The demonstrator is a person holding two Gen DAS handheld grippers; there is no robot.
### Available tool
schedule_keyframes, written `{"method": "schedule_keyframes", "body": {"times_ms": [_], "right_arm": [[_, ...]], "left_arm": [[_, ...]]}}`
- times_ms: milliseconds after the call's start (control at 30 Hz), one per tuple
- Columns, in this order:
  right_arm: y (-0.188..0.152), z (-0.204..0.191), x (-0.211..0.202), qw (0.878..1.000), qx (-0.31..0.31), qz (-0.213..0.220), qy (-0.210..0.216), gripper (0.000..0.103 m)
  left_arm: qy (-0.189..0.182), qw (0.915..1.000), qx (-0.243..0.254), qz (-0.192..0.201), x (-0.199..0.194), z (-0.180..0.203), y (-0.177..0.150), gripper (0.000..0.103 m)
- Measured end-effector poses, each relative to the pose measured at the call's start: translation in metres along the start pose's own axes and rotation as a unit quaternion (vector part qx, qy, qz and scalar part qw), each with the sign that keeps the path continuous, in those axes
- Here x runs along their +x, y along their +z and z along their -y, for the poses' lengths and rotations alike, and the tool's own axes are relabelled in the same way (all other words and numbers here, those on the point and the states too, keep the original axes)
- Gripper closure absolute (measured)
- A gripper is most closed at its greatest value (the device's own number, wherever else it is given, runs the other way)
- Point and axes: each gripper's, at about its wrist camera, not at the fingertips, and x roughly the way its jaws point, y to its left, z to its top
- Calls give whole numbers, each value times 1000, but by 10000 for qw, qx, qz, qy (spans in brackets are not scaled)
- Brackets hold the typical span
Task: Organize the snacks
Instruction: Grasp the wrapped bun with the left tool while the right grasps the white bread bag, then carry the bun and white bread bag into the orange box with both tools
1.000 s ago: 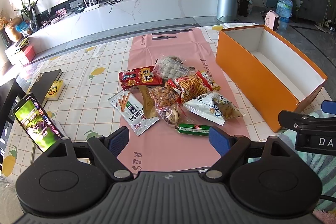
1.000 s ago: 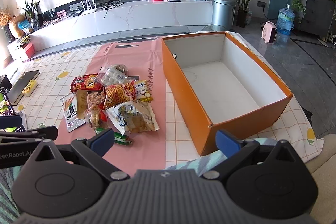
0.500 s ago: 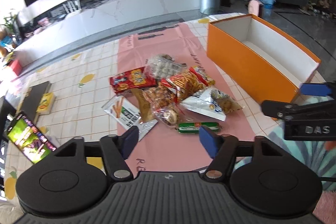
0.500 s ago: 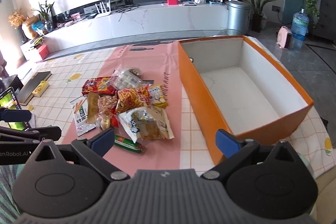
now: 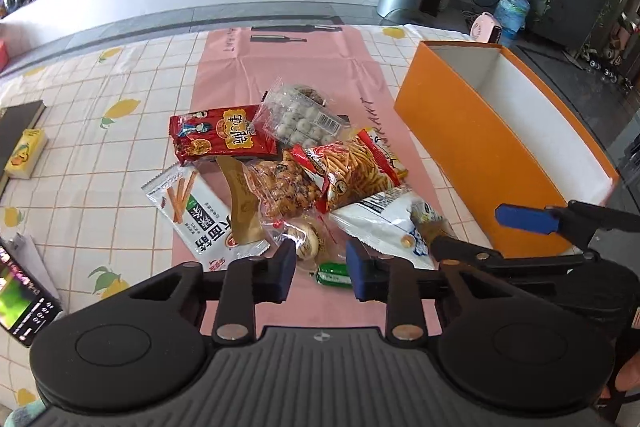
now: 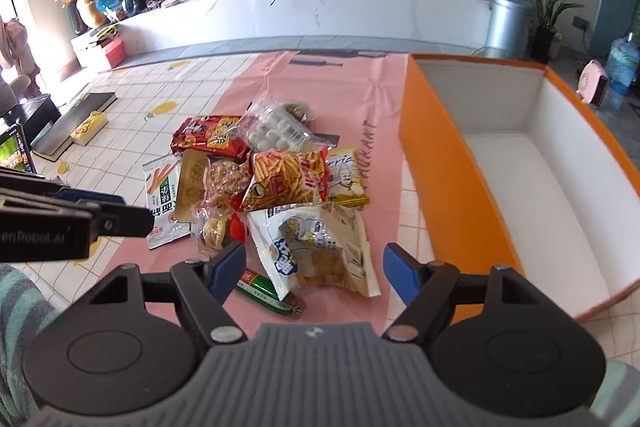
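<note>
— So, nearest the snack pile?
— Both tongs, left tongs and right tongs, released, grasping nothing.
— And beyond the pile?
— Orange box on the bench, just right of it.

Checked tablecloth table — pink mat, snack pile, orange box, phone.

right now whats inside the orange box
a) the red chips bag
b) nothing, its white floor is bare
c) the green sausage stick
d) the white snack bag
b: the right wrist view looks straight into the orange box and shows only its white floor and walls, while the green sausage stick, red chips bag and white snack bag all lie on the pink mat beside it.
</note>
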Motion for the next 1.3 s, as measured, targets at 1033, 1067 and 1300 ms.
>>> {"method": "schedule_keyframes", "body": {"times_ms": [1033, 1067, 1300], "right_arm": [[13, -5, 71, 9968, -171, -768, 116, 60], [13, -5, 70, 9968, -170, -777, 108, 61], [15, -7, 58, 9966, -313, -751, 83, 67]], "left_arm": [[-188, 9905, -1093, -818, 97, -38, 6, 29], [-189, 9906, -1083, -818, 98, -37, 5, 30], [-194, 9938, -862, -672, 91, -30, 4, 57]]}}
